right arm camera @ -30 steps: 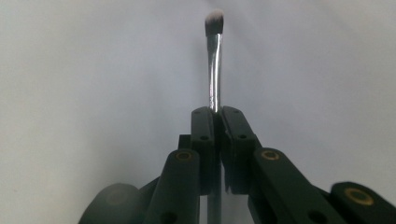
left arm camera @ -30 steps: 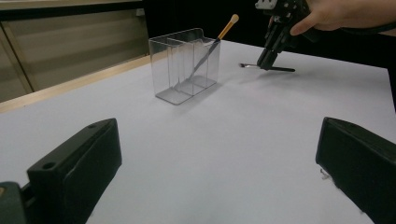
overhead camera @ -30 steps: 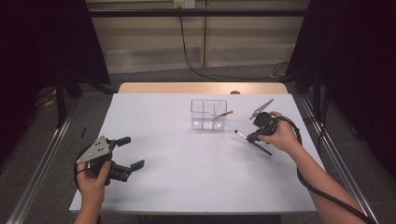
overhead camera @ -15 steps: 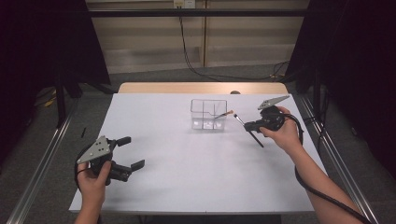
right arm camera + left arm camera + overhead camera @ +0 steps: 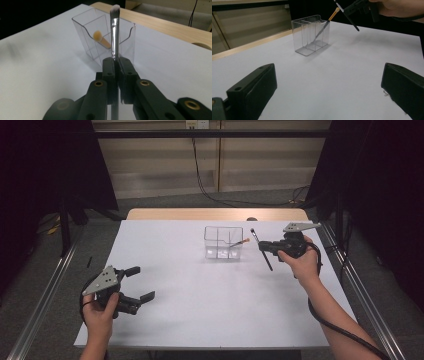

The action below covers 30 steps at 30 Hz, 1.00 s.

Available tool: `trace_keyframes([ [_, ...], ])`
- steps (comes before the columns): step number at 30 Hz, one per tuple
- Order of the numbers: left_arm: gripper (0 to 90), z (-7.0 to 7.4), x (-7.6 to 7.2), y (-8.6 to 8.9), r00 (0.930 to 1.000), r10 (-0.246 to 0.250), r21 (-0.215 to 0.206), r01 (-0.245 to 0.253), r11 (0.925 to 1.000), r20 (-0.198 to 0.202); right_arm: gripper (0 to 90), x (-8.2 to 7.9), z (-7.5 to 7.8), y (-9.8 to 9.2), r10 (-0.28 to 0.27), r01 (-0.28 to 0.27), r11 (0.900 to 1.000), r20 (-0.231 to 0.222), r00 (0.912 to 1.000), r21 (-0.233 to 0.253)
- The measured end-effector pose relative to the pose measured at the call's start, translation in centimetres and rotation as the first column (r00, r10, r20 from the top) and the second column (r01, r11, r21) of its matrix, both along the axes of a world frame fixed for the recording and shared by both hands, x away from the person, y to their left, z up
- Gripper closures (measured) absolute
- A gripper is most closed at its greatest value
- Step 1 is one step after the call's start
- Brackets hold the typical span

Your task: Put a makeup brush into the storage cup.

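Note:
A clear plastic organizer [image 5: 223, 242] [image 5: 310, 35] [image 5: 87, 32] with compartments stands at the table's far middle. An orange-tipped brush [image 5: 241, 241] [image 5: 333, 13] [image 5: 100, 37] leans inside it. My right gripper [image 5: 265, 247] [image 5: 116, 62] hovers just right of the organizer, shut on a black-handled brush [image 5: 260, 246] [image 5: 114, 30] whose white bristles point up and away. In the left gripper view that gripper [image 5: 355, 6] holds the black brush [image 5: 352, 22] above the table. My left gripper [image 5: 137, 284] [image 5: 329, 77] is open at the near left, with nothing between its jaws.
The white table [image 5: 200, 310] has a wooden strip [image 5: 200, 214] along its far edge. Metal rails [image 5: 45, 295] run down both sides. A cable [image 5: 340, 330] trails from the right gripper past the forearm.
My right gripper has lifted the black brush off the table and swung it more upright, closer to the organizer. The left gripper has stayed put.

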<state>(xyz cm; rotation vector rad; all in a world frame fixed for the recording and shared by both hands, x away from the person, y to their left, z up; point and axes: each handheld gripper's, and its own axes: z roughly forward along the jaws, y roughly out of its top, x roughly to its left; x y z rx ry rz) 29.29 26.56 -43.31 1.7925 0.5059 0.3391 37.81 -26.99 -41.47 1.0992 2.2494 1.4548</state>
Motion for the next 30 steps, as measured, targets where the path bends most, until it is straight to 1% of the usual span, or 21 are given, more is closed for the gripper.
trace_keyframes([
  [2, 0.2, 0.01, 0.01, 0.05, 1.0000, -0.001, 0.006, 0.001, 1.0000, 0.002, 84.5, -0.04, 0.00, -0.06, -0.009, 0.008, 1.000, 0.015, 0.9998, 0.022],
  [3, 0.2, -0.01, -0.03, 0.02, 1.0000, -0.001, 0.001, 0.001, 1.0000, -0.004, 84.5, -0.05, 0.01, -0.10, -0.015, 0.015, 0.999, 0.023, 0.9996, 0.031],
  [7, 0.2, -0.01, -0.01, 0.03, 1.0000, 0.000, 0.002, 0.000, 1.0000, -0.003, 84.5, -0.13, 0.07, -0.25, -0.035, 0.031, 0.996, 0.044, 0.9984, 0.079],
  [8, 0.2, -0.03, -0.03, -0.03, 1.0000, 0.000, -0.008, 0.000, 1.0000, -0.007, 84.5, -0.13, 0.08, -0.29, -0.039, 0.035, 0.995, 0.051, 0.9980, 0.090],
  [9, 0.2, 0.00, 0.03, 0.05, 1.0000, -0.002, 0.006, 0.002, 1.0000, 0.003, 84.5, -0.15, 0.10, -0.32, -0.045, 0.039, 0.994, 0.055, 0.9974, 0.105],
  [10, 0.2, -0.05, 0.00, -0.01, 1.0000, -0.003, 0.001, 0.003, 1.0000, -0.007, 84.5, -0.15, 0.13, -0.35, -0.048, 0.040, 0.993, 0.063, 0.9969, 0.113],
  [11, 0.2, -0.06, 0.00, -0.02, 1.0000, -0.004, 0.000, 0.004, 1.0000, -0.008, 84.5, -0.15, 0.14, -0.35, -0.050, 0.041, 0.992, 0.074, 0.9960, 0.122],
  [18, 0.2, -0.09, -0.01, 0.00, 0.9999, -0.004, 0.001, 0.004, 1.0000, -0.010, 84.5, -0.09, 0.15, -0.16, -0.074, 0.055, 0.987, 0.121, 0.9899, 0.152],
  [22, 0.2, -0.05, -0.03, -0.05, 0.9999, -0.009, 0.002, 0.009, 1.0000, -0.007, 84.5, 0.04, 0.15, -0.02, -0.083, 0.060, 0.984, 0.134, 0.9875, 0.166],
  [24, 0.2, -0.06, -0.04, -0.06, 1.0000, -0.007, 0.007, 0.007, 0.9999, -0.006, 84.5, 0.04, 0.17, 0.06, -0.092, 0.066, 0.983, 0.146, 0.9851, 0.173],
  [30, 0.2, -0.02, -0.08, -0.06, 1.0000, -0.007, 0.004, 0.007, 1.0000, -0.004, 84.5, 0.04, 0.40, 0.14, -0.112, 0.076, 0.977, 0.177, 0.9779, 0.200],
])
